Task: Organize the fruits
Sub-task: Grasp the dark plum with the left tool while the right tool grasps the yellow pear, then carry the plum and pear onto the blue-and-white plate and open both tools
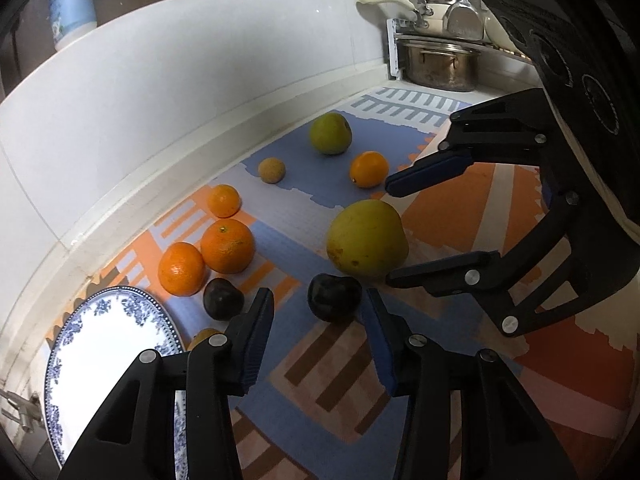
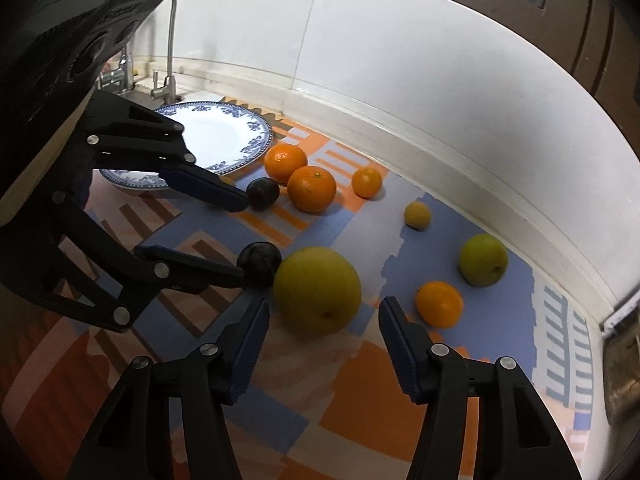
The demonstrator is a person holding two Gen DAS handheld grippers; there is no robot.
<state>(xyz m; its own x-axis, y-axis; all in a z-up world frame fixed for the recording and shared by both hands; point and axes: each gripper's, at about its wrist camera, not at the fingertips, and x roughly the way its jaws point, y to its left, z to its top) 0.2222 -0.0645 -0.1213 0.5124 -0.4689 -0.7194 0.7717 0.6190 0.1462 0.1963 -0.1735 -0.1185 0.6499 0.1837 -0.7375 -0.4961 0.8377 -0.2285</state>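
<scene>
1. Your left gripper [image 1: 320, 312] hangs over the mat [image 1: 460, 208], its jaws apart with a dark plum [image 1: 334, 297] just beyond the tips; the pads do not press on it.
2. Your right gripper [image 2: 324, 320] is likewise open, a big yellow fruit [image 2: 317, 289] just past its tips, untouched as far as you can see.
3. That fruit sits just right of the plum, near mid-mat.
4. To the left, a second plum [image 1: 223, 299] lies beside three oranges [image 1: 227, 245], close to the empty plate [image 1: 108, 352] at the mat's left end.
5. Farther off, a small brown fruit [image 1: 271, 170], a green apple [image 1: 330, 133] and another orange [image 1: 369, 169] lie apart.
6. Beyond them, pots [image 1: 440, 65] stand in the far right corner.
</scene>
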